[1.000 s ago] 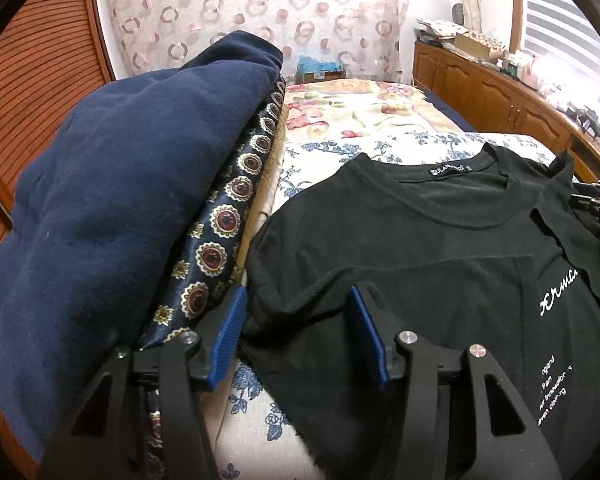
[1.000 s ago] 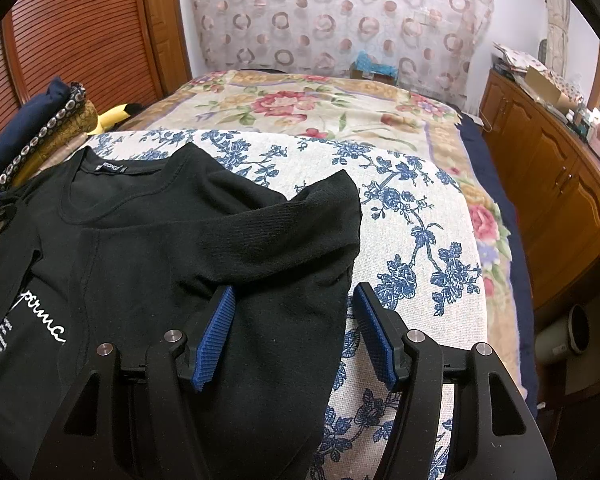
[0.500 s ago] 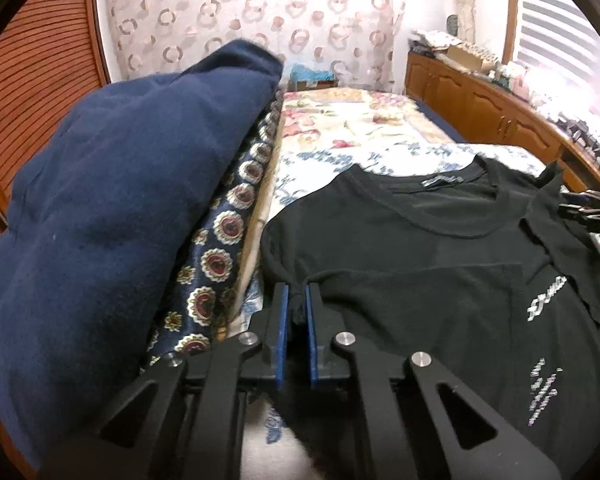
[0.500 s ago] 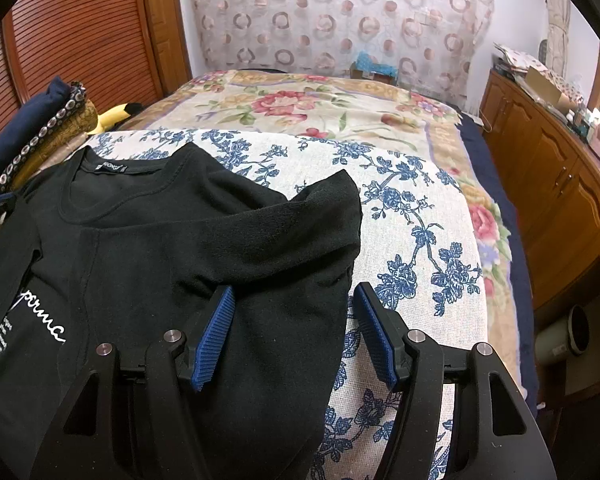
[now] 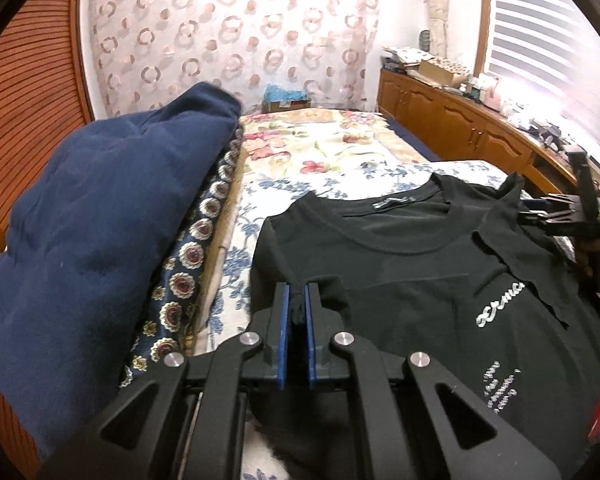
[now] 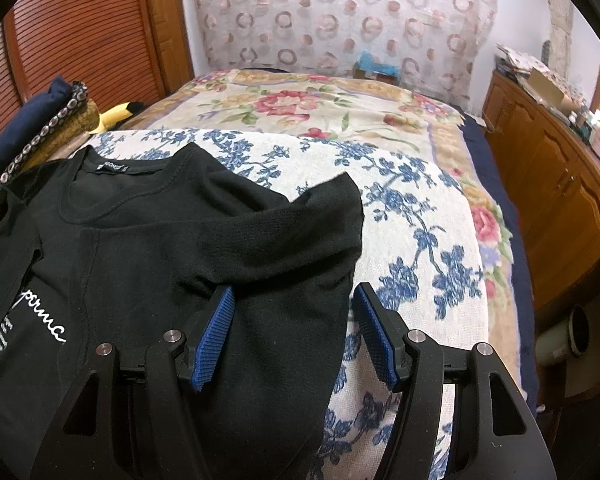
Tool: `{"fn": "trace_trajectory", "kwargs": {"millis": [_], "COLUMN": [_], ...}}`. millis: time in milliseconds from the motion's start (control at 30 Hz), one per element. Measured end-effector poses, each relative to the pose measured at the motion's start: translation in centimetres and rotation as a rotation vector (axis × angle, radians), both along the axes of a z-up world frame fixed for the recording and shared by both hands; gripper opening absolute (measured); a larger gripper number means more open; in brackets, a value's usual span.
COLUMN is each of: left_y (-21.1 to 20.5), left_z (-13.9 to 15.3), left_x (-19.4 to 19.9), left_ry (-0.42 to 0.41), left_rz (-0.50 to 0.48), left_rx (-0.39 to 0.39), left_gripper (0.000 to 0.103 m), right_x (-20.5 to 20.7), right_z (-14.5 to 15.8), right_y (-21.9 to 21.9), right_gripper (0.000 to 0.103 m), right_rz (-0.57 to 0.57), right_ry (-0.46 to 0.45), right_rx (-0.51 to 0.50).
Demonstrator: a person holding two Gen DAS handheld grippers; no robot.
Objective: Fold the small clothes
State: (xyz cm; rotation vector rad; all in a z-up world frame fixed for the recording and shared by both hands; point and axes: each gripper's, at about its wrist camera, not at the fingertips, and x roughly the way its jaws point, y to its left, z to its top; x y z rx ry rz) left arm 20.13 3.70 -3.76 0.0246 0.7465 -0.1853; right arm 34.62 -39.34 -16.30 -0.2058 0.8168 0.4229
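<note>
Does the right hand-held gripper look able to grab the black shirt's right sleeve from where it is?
Probably yes. The right hand-held gripper is open, its fingers straddle the sleeve edge of the black shirt, and nothing lies between them and the cloth.

Your left gripper (image 5: 296, 312), low centre of its frame, is clamped tight on a pinch of black cloth. Your right gripper (image 6: 292, 332) stands apart, straddling black cloth without pressing it.
</note>
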Motion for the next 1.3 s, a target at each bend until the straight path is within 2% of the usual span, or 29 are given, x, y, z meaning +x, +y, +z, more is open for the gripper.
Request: {"fn": "trace_trajectory", "kwargs": {"millis": [33, 100, 167, 200, 467, 700, 967, 1133, 1300], "left_y": [-0.2, -0.7, -1.2, -1.4, -1.9, -0.9, 0.7, 2.1, 3.2], "left_z": [0.2, 0.7, 1.1, 1.4, 3.4, 4.5, 2.6, 1.5, 0.9], "left_x": [-0.2, -0.6, -1.0, -1.3, -4.5, -9.6, -16.3, -21.3, -23.9], "left_ry": [-0.005, -0.014, -0.021, -0.025, -0.067, -0.115, -0.099, -0.074, -0.058], "left_rz": [-0.006, -0.022, -0.035, -0.043, -0.077, -0.063, -0.024, 0.013, 0.038], "left_rx": [0.0, -0.005, -0.015, -0.02, -0.053, -0.064, -0.079, -0.108, -0.107], "left_gripper": [0.004, 0.004, 0.003, 0.003, 0.003, 0.003, 0.003, 0.003, 0.003], "right_x": [0.2, 0.5, 0.7, 0.7, -3.8, -9.6, -17.4, -22.4, -25.5], "right_z": [0.0, 0.2, 0.4, 0.5, 3.7, 5.8, 5.5, 4.8, 4.3], "right_y": [0.2, 0.5, 0.9, 1.2, 2.2, 1.1, -1.7, -3.9, -4.1], "right_gripper": [0.06, 0.047, 0.012, 0.009, 0.006, 0.006, 0.006, 0.006, 0.006], "right_rz": [0.002, 0.008, 0.029, 0.039, 0.076, 0.088, 0.082, 0.055, 0.064], "right_ry": [0.002, 0.006, 0.021, 0.031, -0.087, -0.15, -0.166, -0.135, -0.123], "right_rx": [0.003, 0.018, 0.039, 0.046, 0.099, 0.123, 0.12, 0.154, 0.117]}}
